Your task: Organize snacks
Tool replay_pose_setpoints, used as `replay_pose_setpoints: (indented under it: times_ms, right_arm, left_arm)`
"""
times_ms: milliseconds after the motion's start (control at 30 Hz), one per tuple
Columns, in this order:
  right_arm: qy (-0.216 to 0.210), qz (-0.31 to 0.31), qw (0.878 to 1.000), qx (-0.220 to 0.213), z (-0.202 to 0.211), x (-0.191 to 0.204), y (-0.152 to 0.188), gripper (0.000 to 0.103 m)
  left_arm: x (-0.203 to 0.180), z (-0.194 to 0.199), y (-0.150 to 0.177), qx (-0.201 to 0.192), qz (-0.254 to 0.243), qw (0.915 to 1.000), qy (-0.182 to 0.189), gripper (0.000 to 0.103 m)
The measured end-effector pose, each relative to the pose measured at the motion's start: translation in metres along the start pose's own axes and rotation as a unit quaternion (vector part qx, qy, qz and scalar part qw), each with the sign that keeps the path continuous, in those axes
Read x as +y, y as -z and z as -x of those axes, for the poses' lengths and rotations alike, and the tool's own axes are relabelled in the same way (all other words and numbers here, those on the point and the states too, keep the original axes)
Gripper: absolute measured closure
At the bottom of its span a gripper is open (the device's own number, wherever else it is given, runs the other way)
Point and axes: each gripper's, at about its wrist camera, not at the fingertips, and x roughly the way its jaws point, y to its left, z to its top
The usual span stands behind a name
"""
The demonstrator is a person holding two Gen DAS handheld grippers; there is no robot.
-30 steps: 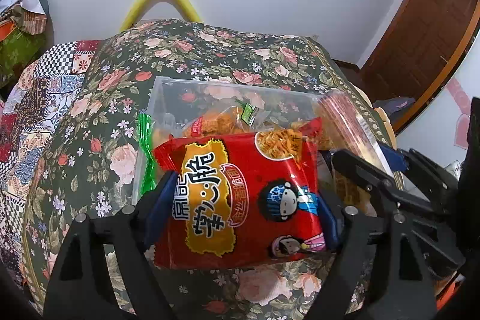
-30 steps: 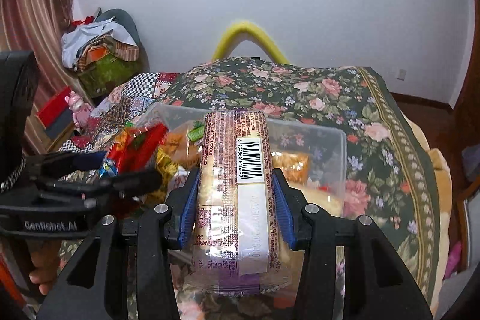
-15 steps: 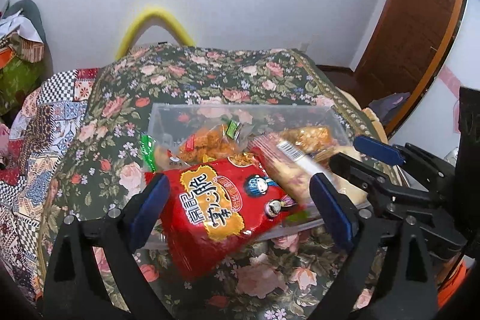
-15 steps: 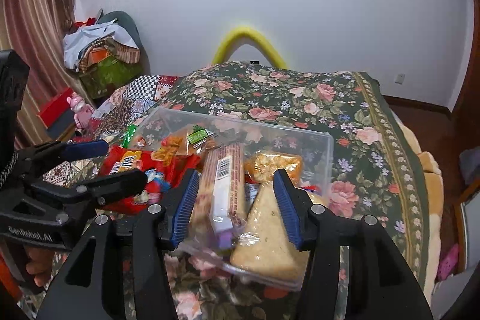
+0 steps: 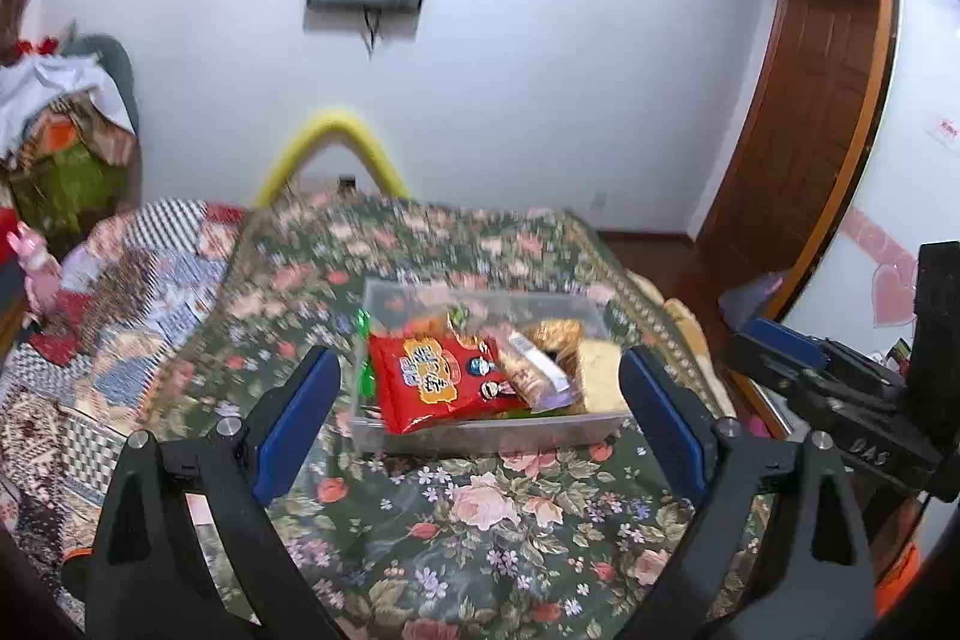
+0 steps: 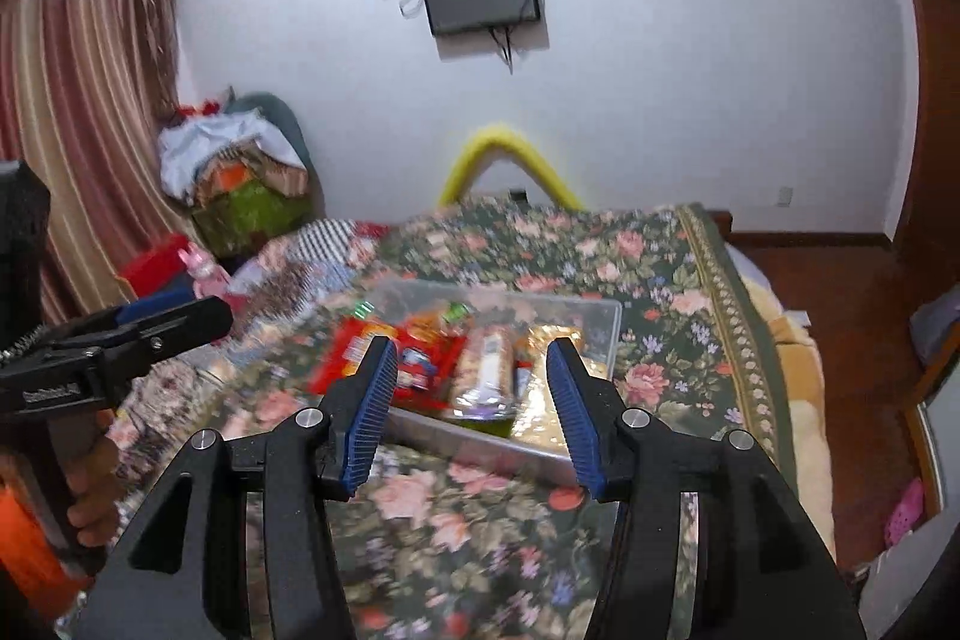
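I log: clear plastic bin [image 5: 480, 429] at 12 o'clock, red snack packet [image 5: 441, 381] inside; left gripper [image 5: 477, 415], right gripper [image 6: 474, 412] fingers spread, empty.

Snack bag [image 5: 441, 381] in bin [image 5: 480, 430], left of biscuit pack [image 5: 531, 370].

Your floral bedspread [image 5: 480, 520] carries the clear snack bin [image 5: 480, 430]; a patchwork quilt [image 5: 120, 292] lies left of the bin.

Yellow Chinese characters on the red snack bag [image 5: 441, 381] in the clear bin [image 5: 480, 430] are too blurred to read, as is white lettering on the left gripper [image 6: 51, 389] body seen from the right wrist; nothing else carries legible text
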Motion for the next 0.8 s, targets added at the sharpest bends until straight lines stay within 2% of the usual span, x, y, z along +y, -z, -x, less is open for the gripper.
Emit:
replay_pose_setpoints:
  times_ms: [233,400,533,667,800]
  right_arm:
    - [-0.01,0.021,0.997,-0.072,0.073,0.04,-0.002,0.049]
    - [-0.013,0.035,0.994,-0.103,0.101,0.06,0.005,0.024]
    - [0.002,0.038,0.992,-0.123,0.114,0.07,0.014,0.015]
    - [0.026,0.045,0.988,-0.144,0.122,0.075,0.021,0.0]
    - [0.029,0.051,0.988,-0.146,0.128,0.078,0.026,0.0]
  left_arm:
    - [-0.027,0.089,0.008,-0.09,-0.035,0.9951,-0.02,0.008]
    - [-0.042,0.132,0.018,-0.135,-0.051,0.9893,-0.019,0.001]
    - [-0.051,0.151,0.026,-0.153,-0.066,0.9858,-0.017,0.0]
    - [-0.056,0.158,0.032,-0.155,-0.066,0.9856,-0.014,0.0]
    - [-0.055,0.161,0.035,-0.153,-0.059,0.9863,-0.009,0.0]
